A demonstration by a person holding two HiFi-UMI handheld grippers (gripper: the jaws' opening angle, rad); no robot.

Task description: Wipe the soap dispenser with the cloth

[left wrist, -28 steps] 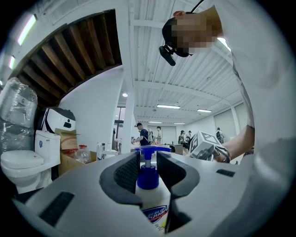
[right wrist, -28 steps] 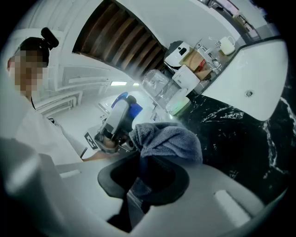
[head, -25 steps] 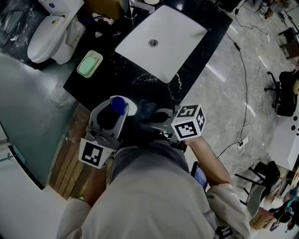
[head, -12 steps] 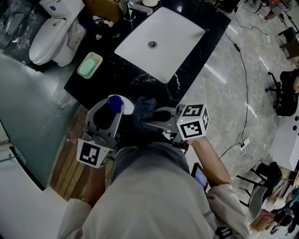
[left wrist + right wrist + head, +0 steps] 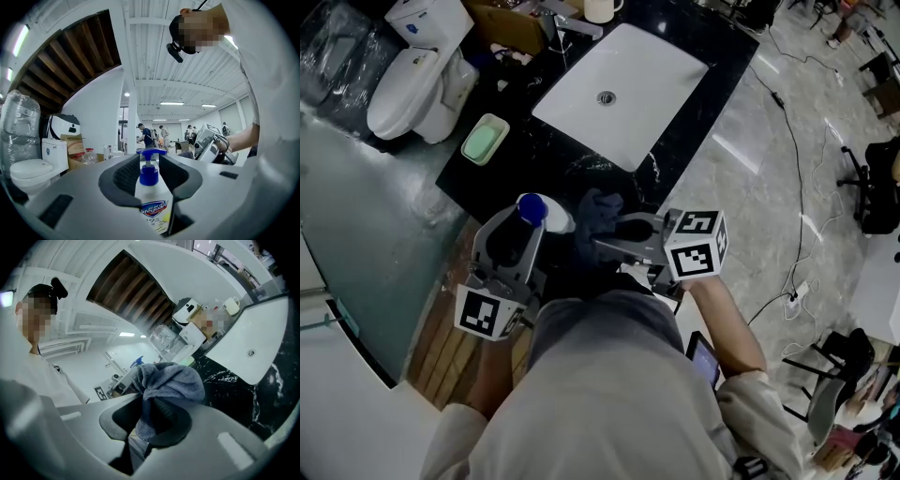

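Note:
My left gripper (image 5: 517,234) is shut on the soap dispenser (image 5: 153,206), a white bottle with a blue pump (image 5: 532,208) and a printed label, held upright between the jaws. Right beside it, my right gripper (image 5: 598,234) is shut on a bunched grey-blue cloth (image 5: 597,212), which bulges out past the jaws (image 5: 169,383). In the head view the cloth sits just right of the bottle, close to it; whether they touch I cannot tell. Both grippers hover over the near edge of the black counter (image 5: 694,103).
A white sink basin (image 5: 623,89) is set in the black counter, with a green soap dish (image 5: 484,139) at its left end. A white toilet (image 5: 412,89) stands further left. Cables trail over the marble floor (image 5: 787,169) on the right. Wooden slats (image 5: 441,347) lie below the left gripper.
The right gripper with the cloth has risen slightly and edged toward the bottle. The left gripper and bottle have stayed nearly still.

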